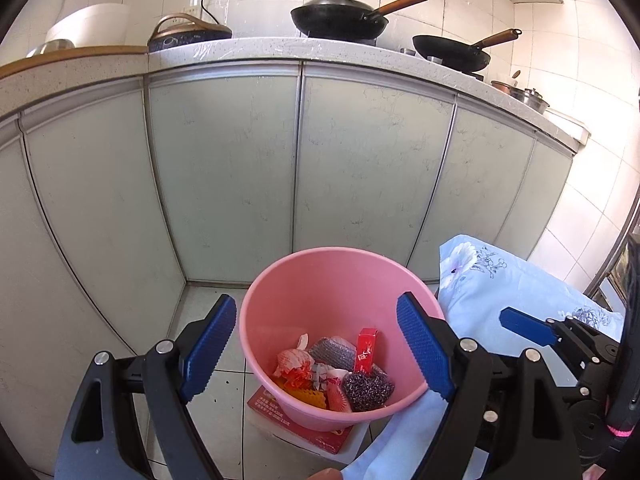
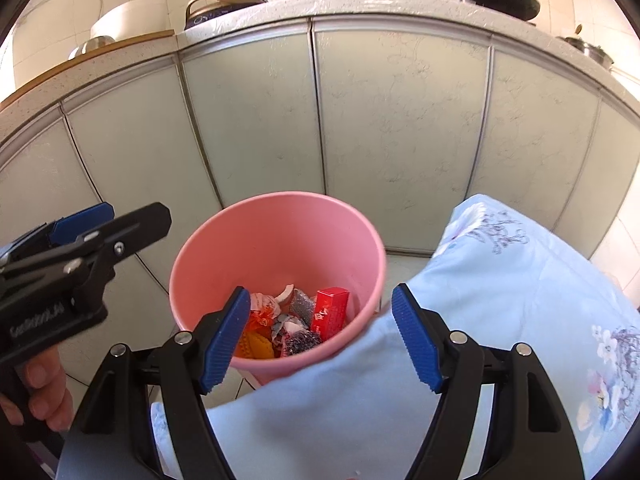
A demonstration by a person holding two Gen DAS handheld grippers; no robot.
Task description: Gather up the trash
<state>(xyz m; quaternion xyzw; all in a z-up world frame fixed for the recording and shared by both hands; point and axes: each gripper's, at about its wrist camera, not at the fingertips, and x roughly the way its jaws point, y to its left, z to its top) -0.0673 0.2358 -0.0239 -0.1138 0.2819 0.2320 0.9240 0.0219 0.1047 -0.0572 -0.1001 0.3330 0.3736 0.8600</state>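
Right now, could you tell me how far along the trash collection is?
Done: the pink bin already holds a red box, steel scourers and crumpled wrappers. In hand: nothing; the left hand-held gripper and right hand-held gripper are open and empty. Left: no loose trash shows in either view.

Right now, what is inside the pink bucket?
In the pink bucket lie a red box, two steel scourers, orange wrappers and a yellow piece. Whatever lies beneath them is covered.
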